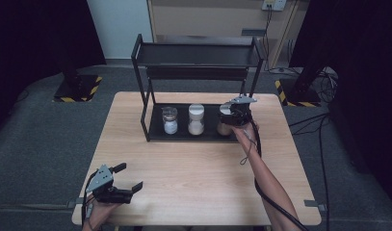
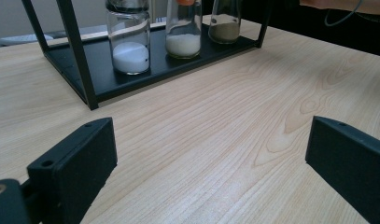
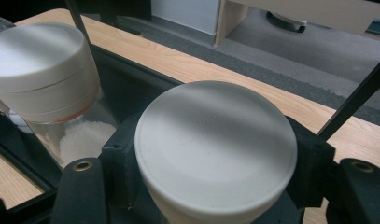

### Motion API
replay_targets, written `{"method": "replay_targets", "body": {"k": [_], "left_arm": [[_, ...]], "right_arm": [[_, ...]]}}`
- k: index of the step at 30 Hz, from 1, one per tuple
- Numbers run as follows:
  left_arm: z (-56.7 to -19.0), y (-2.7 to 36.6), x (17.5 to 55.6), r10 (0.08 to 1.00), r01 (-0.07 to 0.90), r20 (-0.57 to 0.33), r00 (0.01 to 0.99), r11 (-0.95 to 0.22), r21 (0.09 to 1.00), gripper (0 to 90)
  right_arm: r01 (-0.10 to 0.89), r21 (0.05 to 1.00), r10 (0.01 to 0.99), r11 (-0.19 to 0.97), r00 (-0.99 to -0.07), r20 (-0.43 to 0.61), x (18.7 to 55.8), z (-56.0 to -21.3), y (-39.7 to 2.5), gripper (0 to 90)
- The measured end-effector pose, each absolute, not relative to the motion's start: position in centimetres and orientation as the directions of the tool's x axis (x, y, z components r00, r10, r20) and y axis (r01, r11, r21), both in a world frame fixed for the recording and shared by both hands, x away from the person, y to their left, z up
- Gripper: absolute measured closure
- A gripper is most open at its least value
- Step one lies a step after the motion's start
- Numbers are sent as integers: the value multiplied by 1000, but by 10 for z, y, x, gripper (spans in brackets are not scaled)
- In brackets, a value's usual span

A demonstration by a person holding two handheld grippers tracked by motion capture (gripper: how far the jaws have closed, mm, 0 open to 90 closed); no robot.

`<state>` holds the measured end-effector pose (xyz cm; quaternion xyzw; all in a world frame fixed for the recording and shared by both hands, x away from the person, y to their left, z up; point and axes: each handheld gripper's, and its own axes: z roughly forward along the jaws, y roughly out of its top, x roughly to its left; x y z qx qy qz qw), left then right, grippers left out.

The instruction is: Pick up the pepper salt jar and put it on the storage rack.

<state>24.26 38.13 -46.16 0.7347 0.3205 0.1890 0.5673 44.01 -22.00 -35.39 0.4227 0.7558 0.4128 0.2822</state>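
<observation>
White-lidded jar [image 3: 215, 149] sits clamped between your right tool's [image 3: 215, 186] jaws at lower centre; your left tool [image 2: 211, 158] gapes empty over the table [image 2: 225, 116].

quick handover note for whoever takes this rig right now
Right gripper: jaws on either side of the right jar just under its white lid, on the rack's lower shelf.
Left gripper: open, empty, over the table's near left corner.
Middle jar and left jar stand on the same shelf.
Done: right jar gripped, it seems. Left: lift and move it, probably.
</observation>
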Motion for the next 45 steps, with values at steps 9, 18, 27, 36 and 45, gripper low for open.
{"method": "replay_targets", "body": {"k": [9,18,27,36,45], "left_arm": [[-462,381,243,684,255,-85,724,-152,955,10],[-461,381,243,684,255,-82,725,-156,954,10],[-461,381,242,684,254,-82,725,-155,955,10],[-461,380,242,682,252,-77,727,-161,954,10],[-460,380,243,682,253,-76,728,-163,954,10]], "right_arm": [[412,863,877,292,-476,-69,441,-357,-221,334],[419,866,879,272,-474,-47,442,-359,-226,330],[393,863,868,317,-487,-97,439,-356,-222,224],[339,897,858,283,-508,-78,429,-333,-231,130],[285,919,826,273,-558,-72,412,-302,-240,124]]}}
